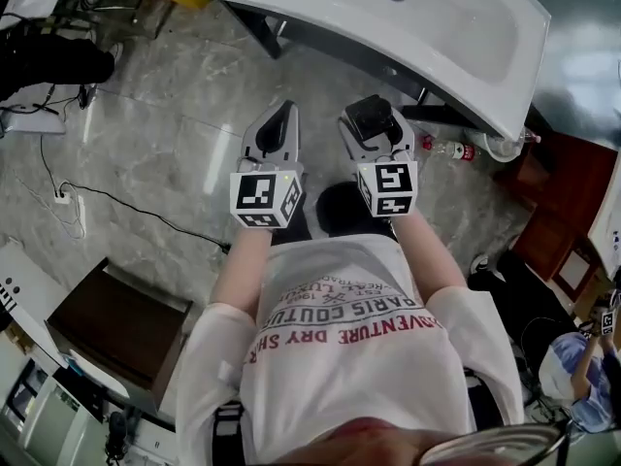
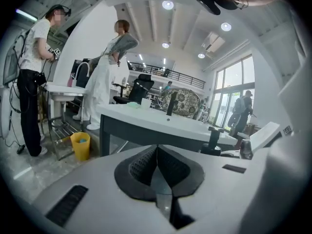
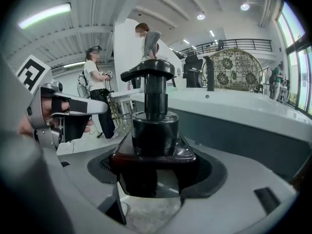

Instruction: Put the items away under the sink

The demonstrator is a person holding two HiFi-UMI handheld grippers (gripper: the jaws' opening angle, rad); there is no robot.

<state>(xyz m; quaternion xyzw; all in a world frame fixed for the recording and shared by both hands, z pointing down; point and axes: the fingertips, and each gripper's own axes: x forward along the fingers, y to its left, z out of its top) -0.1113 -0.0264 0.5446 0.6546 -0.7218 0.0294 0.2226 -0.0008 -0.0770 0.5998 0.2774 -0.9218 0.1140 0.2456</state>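
Here, pump bottle in right hand-held gripper; left hand-held gripper pinched empty; T-shirt print "PARIS".

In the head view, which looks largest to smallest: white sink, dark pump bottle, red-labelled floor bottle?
1. White ceramic sink.
2-3. Dark pump bottle and clear red-labelled bottle on the floor: alike in size; the pump bottle is nearer, so unranked.
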